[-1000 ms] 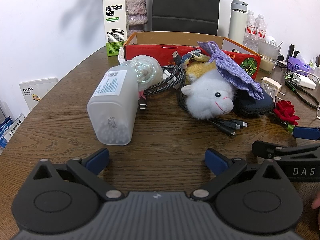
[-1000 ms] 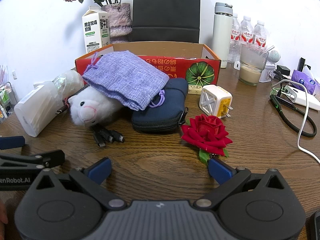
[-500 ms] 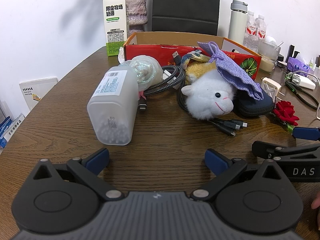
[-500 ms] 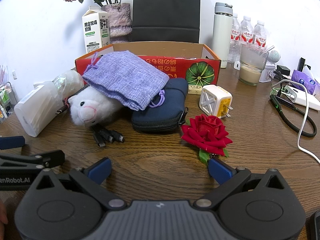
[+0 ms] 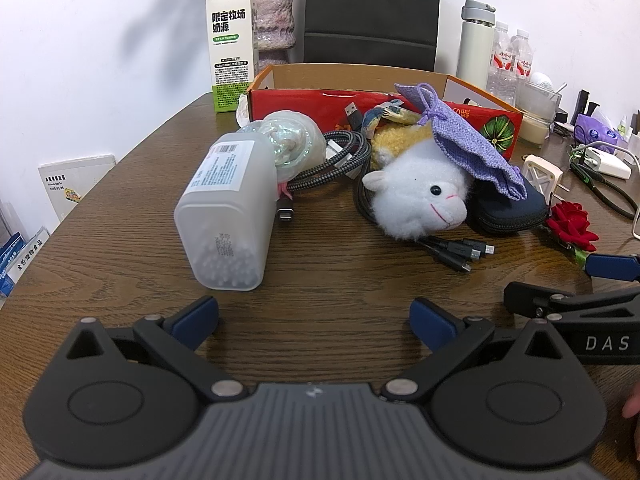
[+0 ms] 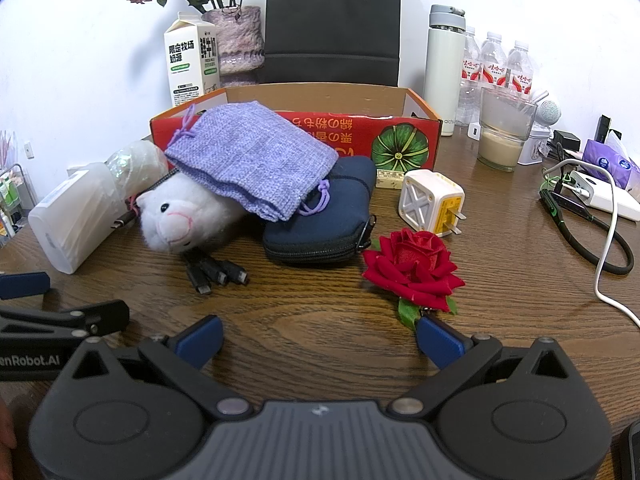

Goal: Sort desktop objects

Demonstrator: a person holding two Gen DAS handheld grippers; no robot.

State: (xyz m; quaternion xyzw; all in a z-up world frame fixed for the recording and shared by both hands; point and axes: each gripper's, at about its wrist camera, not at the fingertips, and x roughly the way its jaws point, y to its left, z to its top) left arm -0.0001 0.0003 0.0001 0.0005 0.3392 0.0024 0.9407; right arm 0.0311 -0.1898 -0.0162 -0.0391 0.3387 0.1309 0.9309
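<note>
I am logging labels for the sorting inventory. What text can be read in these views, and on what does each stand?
"限定牧场 奶源": white and green milk carton
"DAS": side of the black right gripper
"enRobot.AI": side of the black left gripper
Yellow characters, upside down, not surely readable: red cardboard box
Too small to read: label and barcode on the frosted plastic cotton-swab box, red labels on the clear water bottles

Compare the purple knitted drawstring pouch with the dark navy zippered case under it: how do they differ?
The purple knitted drawstring pouch is pale, loosely woven and closes with a cord; the dark navy zippered case is smooth and closes with a zip. The pouch lies tilted across the white plush toy and the case; the case lies flat on the wooden table. Both are soft fabric holders.
</note>
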